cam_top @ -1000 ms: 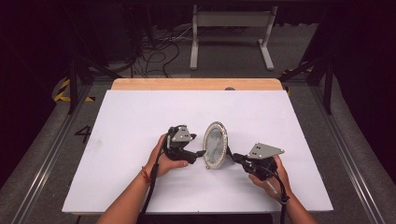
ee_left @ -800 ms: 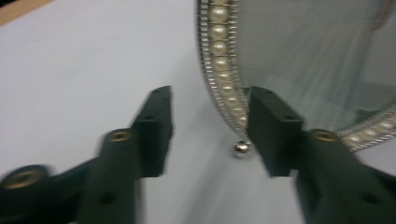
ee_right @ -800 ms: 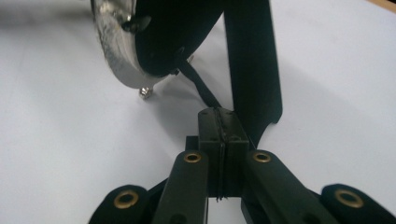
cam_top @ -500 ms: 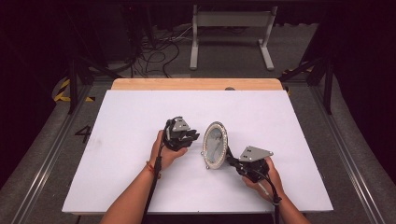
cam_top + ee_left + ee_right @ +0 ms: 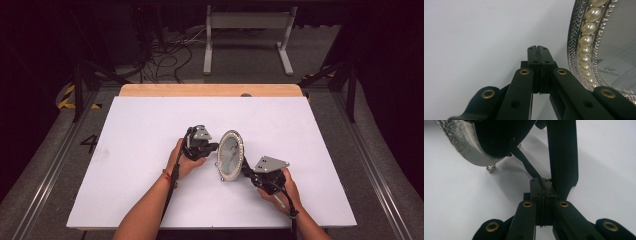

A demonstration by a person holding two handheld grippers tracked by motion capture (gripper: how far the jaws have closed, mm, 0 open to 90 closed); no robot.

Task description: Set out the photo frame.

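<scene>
An oval picture frame (image 5: 231, 156) with a pearl and silver rim (image 5: 586, 37) stands upright near the middle of the white table (image 5: 145, 130). My left gripper (image 5: 216, 146) is just left of it, jaws shut and empty (image 5: 539, 47), tips close beside the rim. My right gripper (image 5: 245, 170) reaches in behind the frame from the lower right. In the right gripper view its jaws (image 5: 540, 180) are shut at the foot of the frame's black back leg (image 5: 562, 157). A thin black strap (image 5: 524, 161) runs down to the tips; whether it is pinched is unclear.
A wooden strip (image 5: 210, 90) borders the table's far edge. Beyond it, on the floor, are a grey metal stand (image 5: 245, 30) and loose cables (image 5: 165, 55). Bare white surface lies all around the frame.
My right gripper has slid left, closing in behind the frame. My left gripper has risen slightly toward the frame's upper left rim. The frame has barely moved.
</scene>
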